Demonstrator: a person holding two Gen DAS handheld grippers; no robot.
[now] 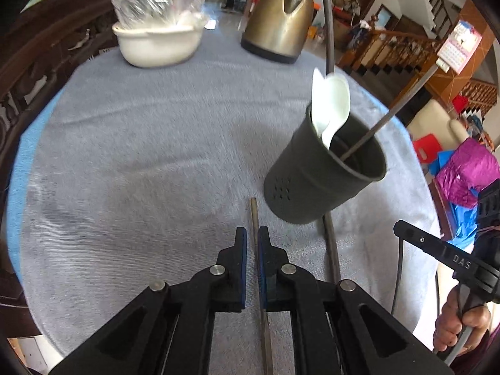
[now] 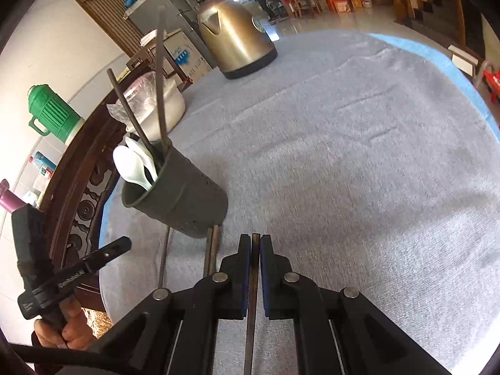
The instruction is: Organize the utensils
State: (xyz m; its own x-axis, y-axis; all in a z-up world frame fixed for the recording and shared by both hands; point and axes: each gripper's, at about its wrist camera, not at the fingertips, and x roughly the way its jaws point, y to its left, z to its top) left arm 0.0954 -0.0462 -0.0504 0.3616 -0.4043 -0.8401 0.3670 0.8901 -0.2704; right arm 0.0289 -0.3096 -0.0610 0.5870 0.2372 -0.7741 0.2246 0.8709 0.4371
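Note:
A dark grey utensil holder (image 1: 325,172) stands on the grey cloth, right of centre in the left wrist view and at left in the right wrist view (image 2: 178,197). It holds white spoons (image 1: 331,106) (image 2: 137,165) and two dark chopsticks (image 1: 384,122) (image 2: 137,125). My left gripper (image 1: 252,234) is shut on a dark chopstick (image 1: 254,218), just left of the holder's base. My right gripper (image 2: 255,240) is shut on another dark chopstick (image 2: 254,268). More chopsticks lie on the cloth by the holder's base (image 1: 331,250) (image 2: 212,250).
A bronze kettle (image 1: 278,22) (image 2: 234,37) and a white bowl with a plastic bag (image 1: 159,37) (image 2: 156,106) stand at the table's far side. A carved wooden chair back (image 2: 81,193) borders the table. The other hand-held gripper (image 1: 453,262) (image 2: 62,278) shows in each view.

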